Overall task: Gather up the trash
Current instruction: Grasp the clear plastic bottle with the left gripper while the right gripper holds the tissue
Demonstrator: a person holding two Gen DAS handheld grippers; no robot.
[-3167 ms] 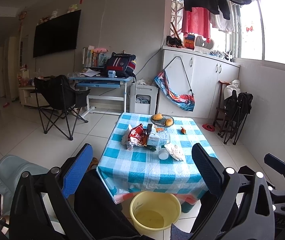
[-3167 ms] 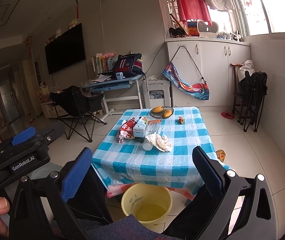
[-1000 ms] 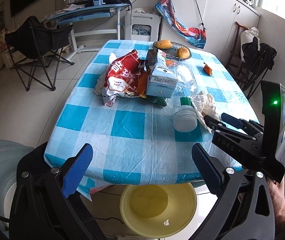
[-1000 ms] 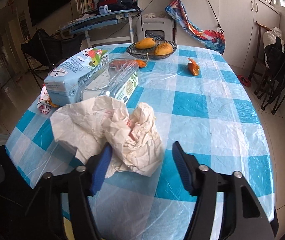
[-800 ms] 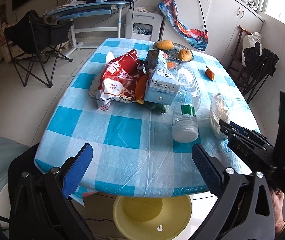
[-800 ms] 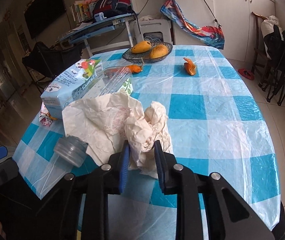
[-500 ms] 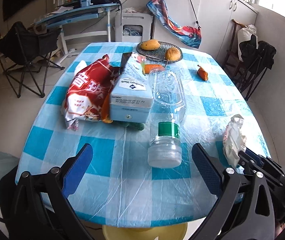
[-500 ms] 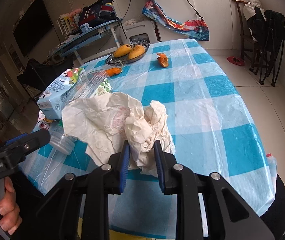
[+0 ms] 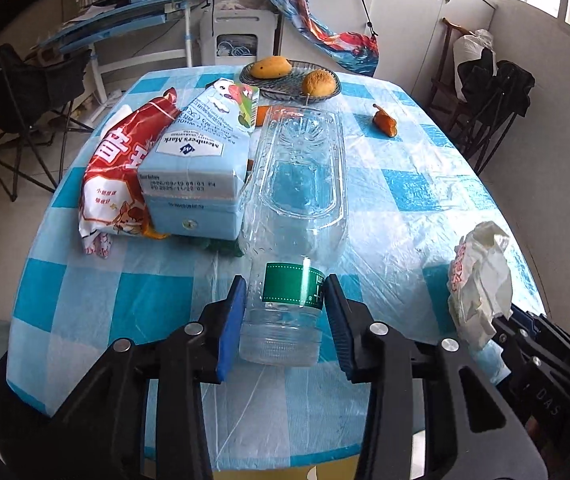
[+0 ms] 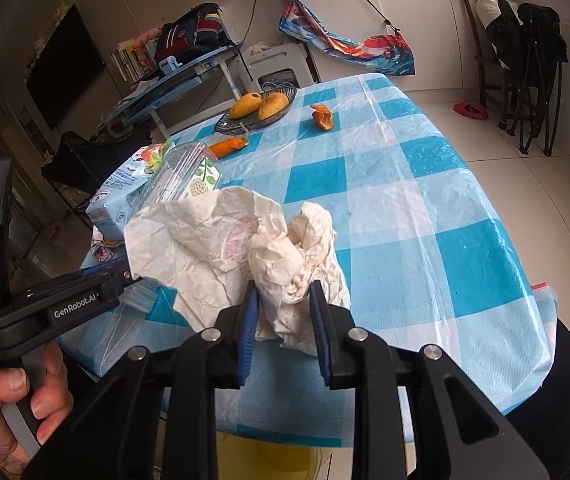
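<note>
A: Trash first. The clear plastic bottle [image 9: 297, 216] lies on its side along the middle of the table [image 9: 425, 184], cap end toward the near edge. The left gripper [image 9: 283, 320] has just been closing, and its blue pads [image 9: 232, 320] now sit against both sides of the neck by the green label. Pinching it, it seems.

B: Lifted?

A: Can't tell; it looks to rest on the cloth. The neck is probably chosen because it is the narrowest, stiffest part.

B: The right side?

A: The right gripper [image 10: 283, 312] is pressed nearly together on a crumpled paper wad [image 10: 241, 252], held clear of the cloth above the near edge. Likely kept there while the other hand loads up.

B: What's left?

A: A blue milk carton [image 9: 201, 164] touches the bottle's left flank, with a red snack bag [image 9: 117, 168] beyond it toward the left edge. Orange peel [image 9: 385, 125] lies toward the far right corner, and a fruit dish [image 9: 291, 80] sits at the far edge. A yellow bin [image 10: 269, 456] shows just under the near edge, presumably the drop point.
</note>
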